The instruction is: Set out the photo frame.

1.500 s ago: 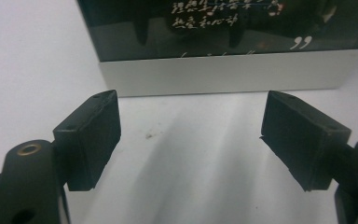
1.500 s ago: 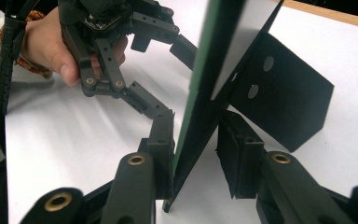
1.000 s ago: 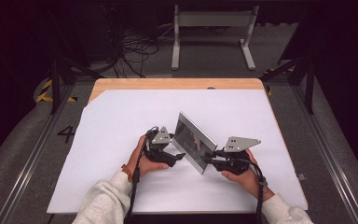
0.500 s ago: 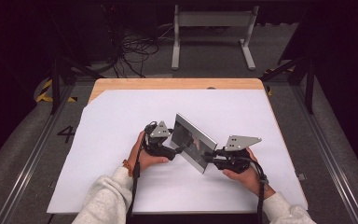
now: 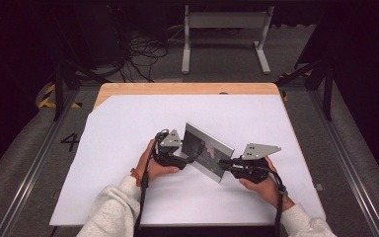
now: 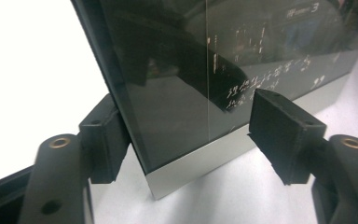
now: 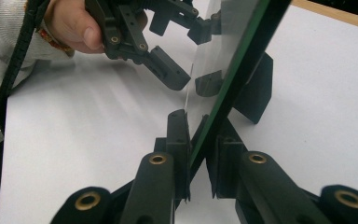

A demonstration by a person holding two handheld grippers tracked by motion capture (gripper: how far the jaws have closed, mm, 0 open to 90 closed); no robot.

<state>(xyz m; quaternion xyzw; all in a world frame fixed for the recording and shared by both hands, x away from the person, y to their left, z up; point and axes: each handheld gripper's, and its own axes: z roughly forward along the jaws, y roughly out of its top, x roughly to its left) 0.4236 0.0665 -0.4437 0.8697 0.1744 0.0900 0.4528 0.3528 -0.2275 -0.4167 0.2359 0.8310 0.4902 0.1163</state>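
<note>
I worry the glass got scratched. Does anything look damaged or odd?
A thin pale line runs straight across the dark glass panel, by some faint markings; scratch or reflection, I cannot tell. No cracks or chips show.

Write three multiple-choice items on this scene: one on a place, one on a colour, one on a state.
1. Where does the glass panel stand?
A. On the floor
B. On the white sheet, between both grippers
C. On the metal stand

2. What colour is the sheet?
A. White
B. Blue
C. Red

3. How does the right gripper meet the panel?
A. Far from it
B. Lying beneath it
C. Clamped on its edge

B: the high view shows it between the grippers. A: the sheet is plainly white. C: its jaws pinch the edge.
</note>
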